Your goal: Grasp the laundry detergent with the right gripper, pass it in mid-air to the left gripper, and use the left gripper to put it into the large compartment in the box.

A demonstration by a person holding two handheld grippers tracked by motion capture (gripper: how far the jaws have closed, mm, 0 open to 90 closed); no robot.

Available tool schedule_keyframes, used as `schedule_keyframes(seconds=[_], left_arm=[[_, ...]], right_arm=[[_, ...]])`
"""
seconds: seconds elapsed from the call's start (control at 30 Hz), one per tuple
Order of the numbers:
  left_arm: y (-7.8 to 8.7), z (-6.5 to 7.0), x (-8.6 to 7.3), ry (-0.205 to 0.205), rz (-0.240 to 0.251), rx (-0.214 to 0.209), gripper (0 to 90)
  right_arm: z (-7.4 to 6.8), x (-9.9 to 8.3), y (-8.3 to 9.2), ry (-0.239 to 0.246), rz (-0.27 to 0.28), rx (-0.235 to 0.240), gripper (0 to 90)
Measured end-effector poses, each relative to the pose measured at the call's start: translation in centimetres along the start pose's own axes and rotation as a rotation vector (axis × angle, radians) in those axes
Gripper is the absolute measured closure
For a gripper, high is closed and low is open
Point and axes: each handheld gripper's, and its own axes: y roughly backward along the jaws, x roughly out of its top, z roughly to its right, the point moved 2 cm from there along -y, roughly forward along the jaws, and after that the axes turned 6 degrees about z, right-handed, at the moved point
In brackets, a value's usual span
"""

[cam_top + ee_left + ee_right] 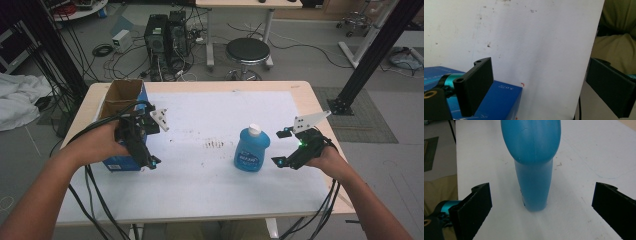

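One blue bottle (533, 170) upright, just ahead of wide-apart right gripper (541, 205), untouched.

Lighting: even, diffuse, moderately bright from overhead. The white sheet (200, 150) on the worktop (305, 95) reflects strongly but without clipped glare. Shadows soft: a faint one beside the blue bottle (251, 150), darker under the box (122, 130).

High view: soft, low resolution, straight edges bow slightly toward the corners; the floor beyond is dimmer.

Left gripper view: sheet evenly lit, stains sharp, the near black tongs (544, 87) slightly blurred.

Right gripper view: bottle (532, 162) close and a little soft, with a dull highlight; background sheet greyish.
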Motion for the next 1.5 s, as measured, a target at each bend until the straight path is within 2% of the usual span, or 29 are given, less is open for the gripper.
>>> schedule_keyframes(seconds=[0.4, 0.87, 1.5], left_arm=[[-0.3, -0.1, 0.0, -0.005, -0.007, -0.007, 7.6], [-0.5, -0.1, 0.2, -0.004, -0.011, -0.01, 7.6], [-0.5, -0.1, 0.0, -0.001, -0.021, -0.013, 7.6]], right_arm=[[0.1, -0.6, -2.4, -0.013, 0.045, 0.032, 1.6], [0.1, -0.6, -4.5, -0.006, 0.086, 0.056, 1.7], [-0.1, -0.9, -6.5, -0.009, 0.16, 0.052, 1.7]])
